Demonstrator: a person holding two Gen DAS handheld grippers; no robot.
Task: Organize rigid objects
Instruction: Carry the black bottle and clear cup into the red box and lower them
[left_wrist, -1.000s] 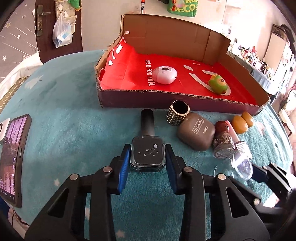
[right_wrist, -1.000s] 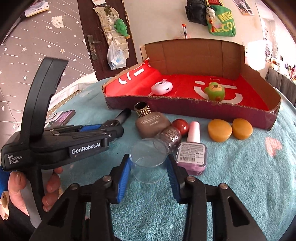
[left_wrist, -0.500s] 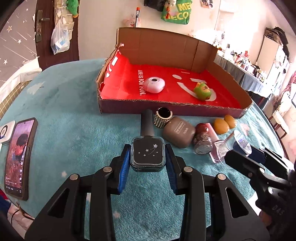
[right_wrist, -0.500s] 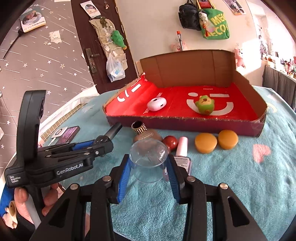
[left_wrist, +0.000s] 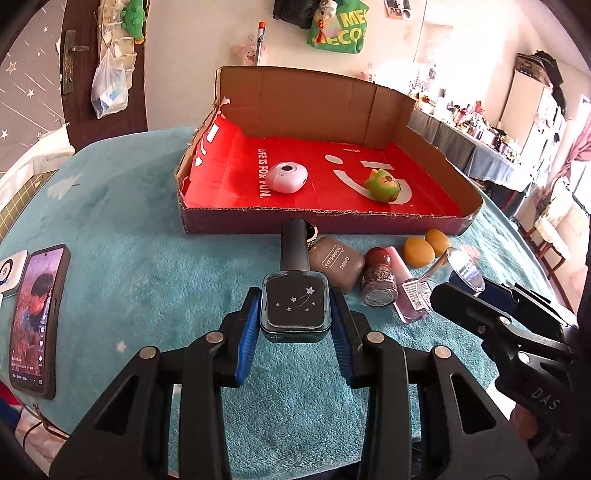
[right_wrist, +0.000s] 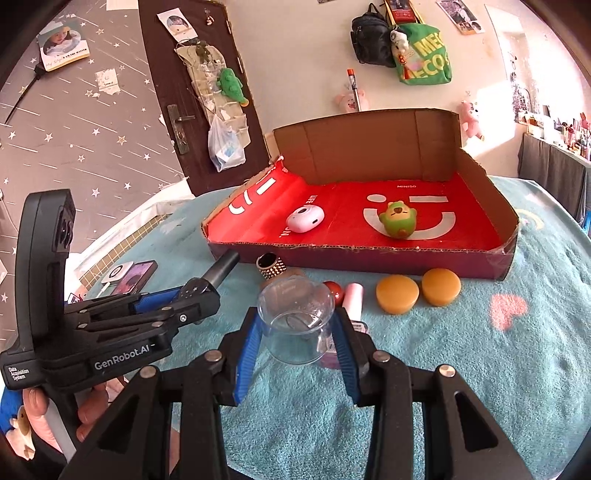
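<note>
Claws both grip loads. Left claw (left_wrist: 294, 319) clamps a dark nail polish bottle (left_wrist: 294, 308) by its square body, cap pointing ahead. Right claw (right_wrist: 297, 330) clamps a clear plastic cup (right_wrist: 295, 317) between blue pads. Ahead of both claws lies the cardboard box (right_wrist: 369, 254), holding a green toy (right_wrist: 399, 221) and white case (right_wrist: 304, 218).

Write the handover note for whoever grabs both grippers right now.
Left gripper: shut on the dark nail polish bottle, lifted.
Right gripper: shut on the clear plastic cup, lifted.
In the cardboard box: white round gadget, green toy.
Still on the blanket before the box: studded ring, eyeshadow case, glitter bottle, pink polish, two amber pieces.
Left: box both held items, then the rest.
</note>
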